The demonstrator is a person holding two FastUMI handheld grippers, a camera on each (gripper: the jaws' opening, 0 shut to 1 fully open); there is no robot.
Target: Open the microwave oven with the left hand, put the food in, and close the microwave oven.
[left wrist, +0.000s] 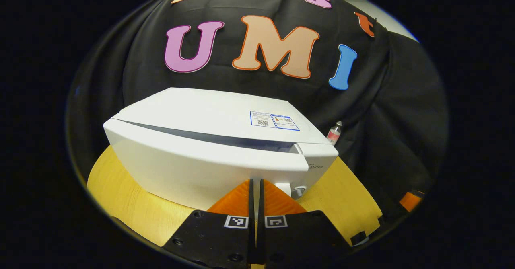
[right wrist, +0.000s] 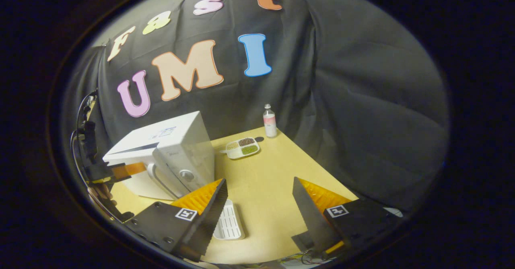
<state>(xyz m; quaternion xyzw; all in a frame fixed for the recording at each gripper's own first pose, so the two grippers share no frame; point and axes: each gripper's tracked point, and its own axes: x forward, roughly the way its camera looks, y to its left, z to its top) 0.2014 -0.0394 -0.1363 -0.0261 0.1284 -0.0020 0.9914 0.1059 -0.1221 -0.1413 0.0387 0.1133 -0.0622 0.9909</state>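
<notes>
The white microwave (left wrist: 209, 140) stands on the wooden table (left wrist: 120, 196) with its door closed. My left gripper (left wrist: 256, 186) is shut with nothing between its fingers, its tips close to the door front beside the knob (left wrist: 299, 191). In the right gripper view the microwave (right wrist: 169, 148) stands at the left, with its curved handle (right wrist: 155, 178) and the left gripper (right wrist: 128, 170) at the door, held by a hand (right wrist: 105, 192). The food, a white divided dish (right wrist: 242, 147) of grains, lies behind the microwave's right side. My right gripper (right wrist: 259, 180) hangs open above the table, holding nothing.
A small bottle (right wrist: 269, 121) stands at the table's back near the cloth wall, also seen past the microwave (left wrist: 334, 132). A white ridged tray (right wrist: 228, 222) lies on the table under my right gripper's left finger. The table edge (right wrist: 334, 180) runs close on the right.
</notes>
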